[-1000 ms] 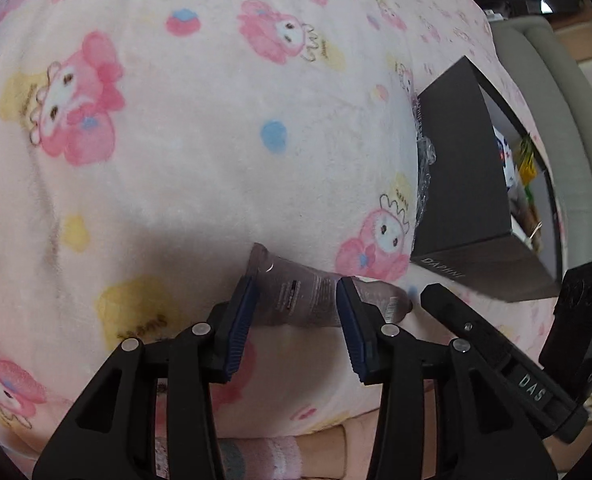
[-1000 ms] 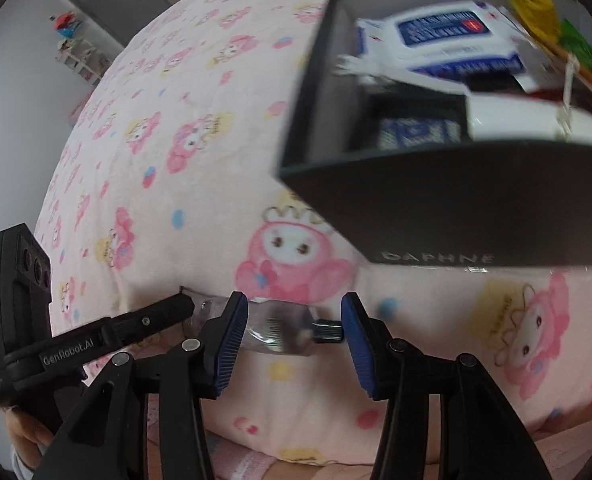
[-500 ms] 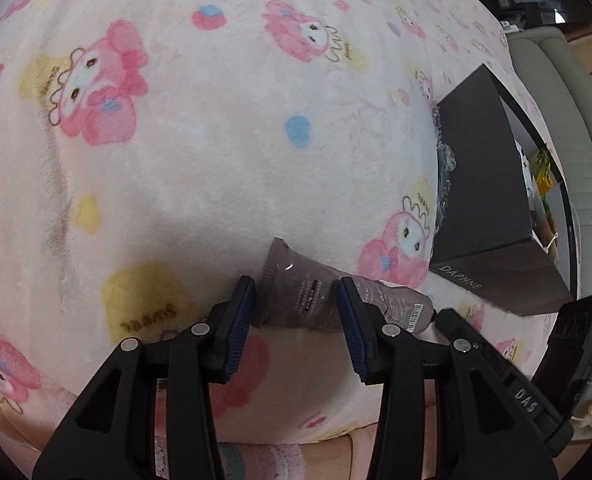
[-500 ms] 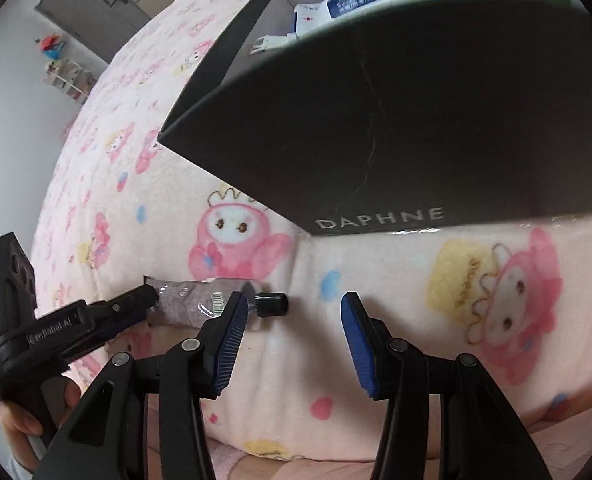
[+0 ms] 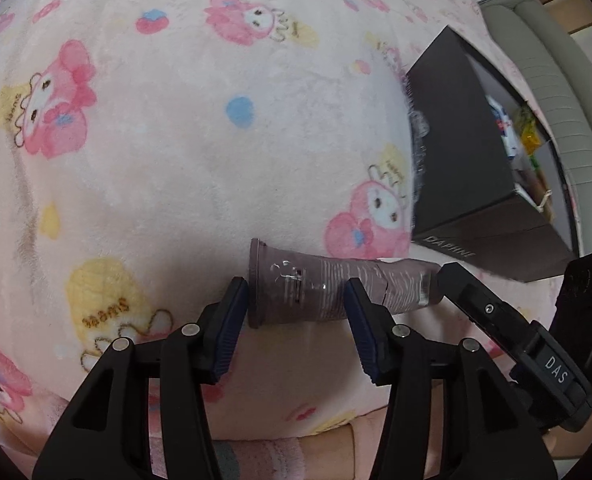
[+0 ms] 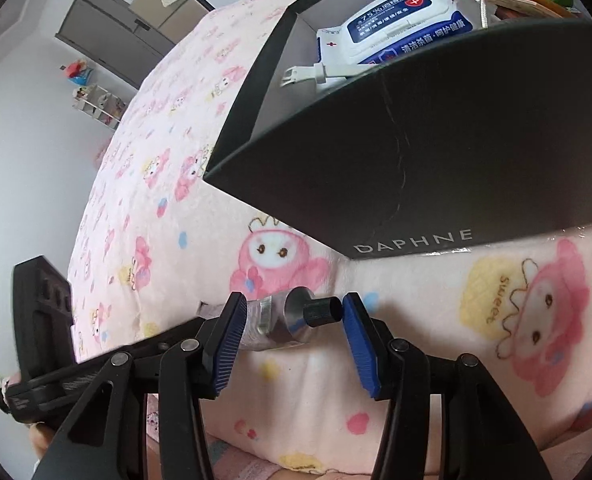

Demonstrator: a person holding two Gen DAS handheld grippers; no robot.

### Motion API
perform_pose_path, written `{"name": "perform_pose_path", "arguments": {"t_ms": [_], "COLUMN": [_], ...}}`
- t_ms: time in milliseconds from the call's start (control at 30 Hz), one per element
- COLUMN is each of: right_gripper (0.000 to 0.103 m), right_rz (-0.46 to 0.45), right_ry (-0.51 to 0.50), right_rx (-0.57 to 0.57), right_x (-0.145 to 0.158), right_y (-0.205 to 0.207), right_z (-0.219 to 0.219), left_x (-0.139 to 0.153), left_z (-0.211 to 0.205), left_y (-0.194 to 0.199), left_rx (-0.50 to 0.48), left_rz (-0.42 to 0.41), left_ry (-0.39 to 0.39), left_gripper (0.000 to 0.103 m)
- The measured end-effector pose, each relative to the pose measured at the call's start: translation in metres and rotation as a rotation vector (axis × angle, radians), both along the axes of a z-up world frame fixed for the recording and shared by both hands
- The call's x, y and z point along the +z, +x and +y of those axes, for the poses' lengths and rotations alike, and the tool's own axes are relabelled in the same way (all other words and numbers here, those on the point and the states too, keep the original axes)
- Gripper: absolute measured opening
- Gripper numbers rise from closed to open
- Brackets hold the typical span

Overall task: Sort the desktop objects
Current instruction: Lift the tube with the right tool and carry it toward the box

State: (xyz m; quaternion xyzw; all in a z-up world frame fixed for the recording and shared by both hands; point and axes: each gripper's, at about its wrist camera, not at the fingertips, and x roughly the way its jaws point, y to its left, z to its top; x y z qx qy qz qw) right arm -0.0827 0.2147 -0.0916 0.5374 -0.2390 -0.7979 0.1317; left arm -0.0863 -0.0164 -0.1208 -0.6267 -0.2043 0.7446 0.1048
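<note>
Surface: pink blanket point(image 5: 168, 168), cartoon print with "Sweet" lettering. Room: grey cabinet point(image 6: 108, 36), toy shelf point(image 6: 96, 106). Black box point(image 6: 435, 148) marked "DAPHNE" beyond the tongs, wipes pack point(image 6: 395, 30) inside. Tube point(image 5: 315, 292) lies on the blanket. Left tongs point(image 5: 296, 320) opening, crimped end between unpressed pads. Right tongs point(image 6: 294, 330) part open, straddling the capped end without gripping.

You see a pale pink blanket point(image 5: 176, 168) printed with pink bunny figures, yellow patches and blue dots. On it lies a dull mauve tube point(image 5: 296, 292) with small white print and a black cap point(image 6: 323, 311). The box point(image 6: 435, 152) is matte black with pale lettering. In it lies a white and blue wipes pack point(image 6: 395, 36). Your tongs are black with blue pads point(image 5: 228, 332).
</note>
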Motion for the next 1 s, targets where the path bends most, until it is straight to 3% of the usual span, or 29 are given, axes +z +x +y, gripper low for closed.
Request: {"name": "perform_pose_path", "arguments": {"t_ms": [100, 200, 467, 600, 700, 1000], "right_gripper": [0.047, 0.047, 0.047, 0.047, 0.047, 0.047], "right_rz": [-0.084, -0.106, 0.005, 0.101, 0.167, 0.286], "right_ry": [0.022, -0.017, 0.003, 0.083, 0.072, 0.02], "right_rx": [-0.015, -0.029, -0.023, -0.003, 0.002, -0.005], "right_x": [-0.019, -0.025, 0.003, 0.035, 0.06, 0.116], "right_y": [-0.005, -0.007, 0.004, 0.012, 0.015, 0.025], "right_z": [-0.002, 0.002, 0.005, 0.004, 0.01, 0.041], "left_x": [-0.005, -0.006, 0.009, 0.026, 0.043, 0.107], "left_z": [0.0, -0.001, -0.007, -0.007, -0.004, 0.034], "left_y": [-0.001, -0.001, 0.008, 0.015, 0.02, 0.013], "left_rx": [0.017, 0.027, 0.018, 0.013, 0.001, -0.055], "left_rz": [-0.013, -0.012, 0.03, 0.086, 0.137, 0.262], "left_ry": [0.014, 0.03, 0.111, 0.196, 0.238, 0.223], "left_gripper": [0.051, 0.052, 0.05, 0.047, 0.047, 0.047]}}
